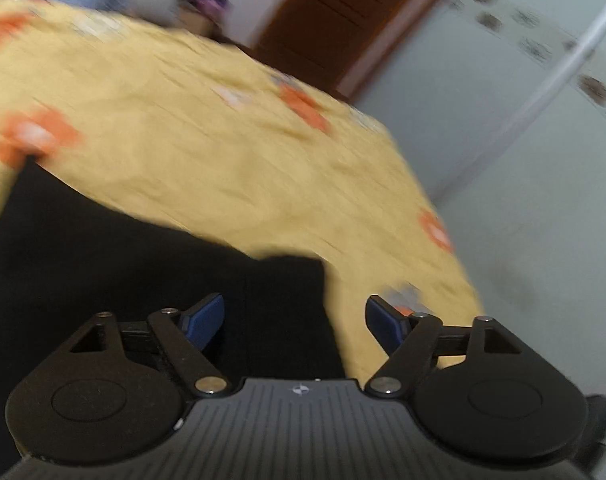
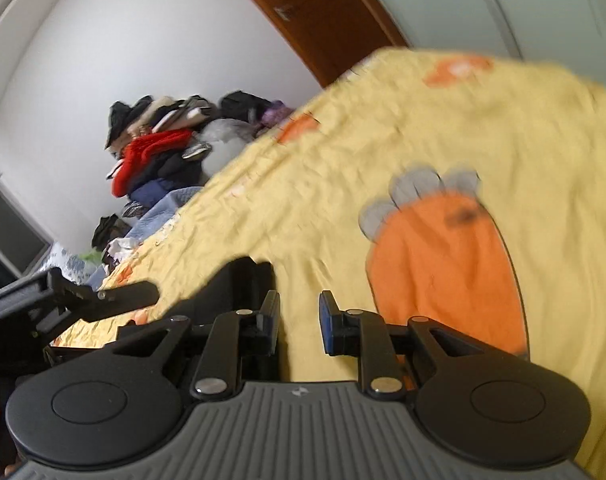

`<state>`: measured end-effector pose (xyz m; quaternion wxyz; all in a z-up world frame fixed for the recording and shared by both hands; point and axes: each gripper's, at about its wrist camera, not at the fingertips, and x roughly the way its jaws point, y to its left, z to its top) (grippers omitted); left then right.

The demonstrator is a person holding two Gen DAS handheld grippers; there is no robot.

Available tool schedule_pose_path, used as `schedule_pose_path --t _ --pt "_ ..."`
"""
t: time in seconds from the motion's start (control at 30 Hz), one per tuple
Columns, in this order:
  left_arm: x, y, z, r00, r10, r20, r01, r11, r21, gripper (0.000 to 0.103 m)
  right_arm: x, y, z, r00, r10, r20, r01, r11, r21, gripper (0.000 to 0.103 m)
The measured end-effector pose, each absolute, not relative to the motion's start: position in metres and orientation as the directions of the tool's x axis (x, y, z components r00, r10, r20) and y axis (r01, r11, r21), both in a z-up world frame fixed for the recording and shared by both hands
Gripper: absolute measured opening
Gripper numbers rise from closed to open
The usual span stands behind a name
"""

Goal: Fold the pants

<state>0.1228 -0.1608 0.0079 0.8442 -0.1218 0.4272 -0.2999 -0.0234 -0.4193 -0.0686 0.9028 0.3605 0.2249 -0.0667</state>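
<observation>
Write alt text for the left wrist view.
Open left tongs hover over black pants lying on a yellow bedspread with orange patches, nothing between the blue pads. A brown door and pale wall sit behind; the picture is motion-blurred.

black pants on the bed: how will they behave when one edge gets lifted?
Probably floppy: the black pants lie flat and follow the yellow bedspread, holding no shape of their own. A lifted edge would likely drape and drag the rest along. They may catch a little on the bedspread, which looks wrinkled and soft, not slick. Weight is hard to judge; blur hides the fabric.
</observation>
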Motion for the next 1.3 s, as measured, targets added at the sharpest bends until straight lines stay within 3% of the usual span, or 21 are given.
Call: schedule_pose_path --t 0.03,0.07,0.1,0.13,0.23,0.33,0.4,0.47,0.57,0.7,0.83,0.93,1.03,1.1,1.2,1.3 --pt "0.128 -0.152 0.011 0.501 -0.567 -0.654 0.389 0.822 -0.415 0.086 -0.015 -0.417 -0.064 0.894 0.067 -0.442 0.248 0.749 0.615 0.039" --pt "0.134 -0.143 0.015 0.554 -0.500 -0.665 0.377 0.863 -0.335 0.089 -0.004 -0.414 -0.060 0.897 0.091 -0.434 0.216 0.764 0.607 0.067" --pt "0.140 -0.136 0.017 0.599 -0.427 -0.678 0.363 0.899 -0.245 0.091 0.007 -0.410 -0.058 0.895 0.107 -0.432 0.193 0.782 0.593 0.081" --pt "0.145 -0.131 0.018 0.636 -0.355 -0.685 0.349 0.924 -0.154 0.091 0.020 -0.405 -0.055 0.894 0.117 -0.431 0.169 0.805 0.569 0.084" --pt "0.160 -0.114 0.013 0.699 -0.201 -0.687 0.324 0.944 0.053 0.092 0.059 -0.389 -0.049 0.880 0.128 -0.457 0.129 0.863 0.489 0.084" --pt "0.175 -0.102 0.002 0.708 -0.126 -0.695 0.302 0.943 0.137 0.092 0.088 -0.379 -0.052 0.857 0.163 -0.489 0.104 0.875 0.473 0.082" --pt "0.179 -0.097 -0.006 0.711 -0.112 -0.694 0.296 0.943 0.152 0.092 0.100 -0.375 -0.056 0.839 0.178 -0.515 0.092 0.885 0.456 0.066" --pt "0.182 -0.099 -0.013 0.713 -0.105 -0.693 0.304 0.937 0.170 0.092 0.110 -0.369 -0.060 0.816 0.179 -0.549 0.092 0.898 0.429 0.034" --pt "0.186 -0.111 -0.024 0.740 -0.082 -0.667 0.325 0.913 0.248 0.095 0.112 -0.357 -0.060 0.803 0.140 -0.580 0.076 0.941 0.331 0.018" --pt "0.203 -0.120 -0.040 0.758 -0.032 -0.651 0.293 0.909 0.296 0.099 0.113 -0.349 -0.056 0.808 0.021 -0.588 0.126 0.970 0.209 0.015" --pt "0.208 -0.111 -0.038 0.758 -0.041 -0.651 0.269 0.929 0.255 0.098 0.121 -0.355 -0.066 0.794 0.008 -0.608 0.155 0.964 0.216 0.015" --pt "0.190 -0.099 -0.021 0.778 -0.066 -0.624 0.255 0.942 0.217 0.097 0.107 -0.361 -0.058 0.807 -0.015 -0.590 0.191 0.953 0.237 0.034" --pt "0.170 -0.095 -0.006 0.771 -0.129 -0.623 0.270 0.953 0.137 0.097 0.082 -0.343 -0.037 0.840 -0.169 -0.516 0.252 0.963 0.095 0.037" --pt "0.162 -0.102 -0.005 0.725 -0.219 -0.653 0.333 0.942 0.054 0.098 0.073 -0.326 -0.028 0.865 -0.071 -0.496 0.135 0.986 0.095 0.036" --pt "0.165 -0.119 -0.018 0.668 -0.268 -0.694 0.385 0.923 0.014 0.098 0.075 -0.297 -0.037 0.796 0.158 -0.584 -0.108 0.987 0.120 0.037" --pt "0.168 -0.122 -0.033 0.667 -0.181 -0.723 0.357 0.929 0.096 0.094 0.068 -0.292 -0.055 0.772 0.074 -0.632 -0.104 0.995 -0.010 0.036"
